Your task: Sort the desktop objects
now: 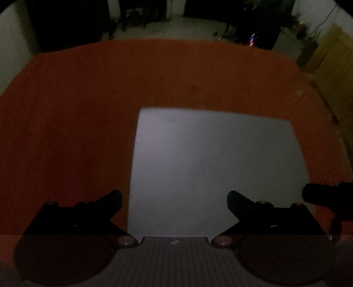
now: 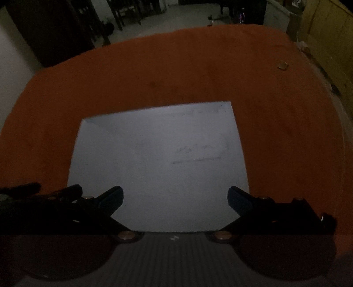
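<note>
A pale grey sheet (image 1: 216,167) lies flat on an orange table cloth (image 1: 88,99); it also shows in the right wrist view (image 2: 158,163), with faint marks on it. My left gripper (image 1: 174,202) is open and empty above the sheet's near edge. My right gripper (image 2: 175,198) is open and empty above the same sheet. The right gripper's dark tip (image 1: 324,195) shows at the right edge of the left wrist view, and the left gripper (image 2: 44,194) shows at the left of the right wrist view. The light is very dim.
A small brownish object (image 2: 282,65) lies on the cloth at the far right. A yellow cabinet (image 2: 328,42) stands right of the table. Dark furniture (image 2: 55,28) and a plant (image 1: 267,19) stand beyond the far edge.
</note>
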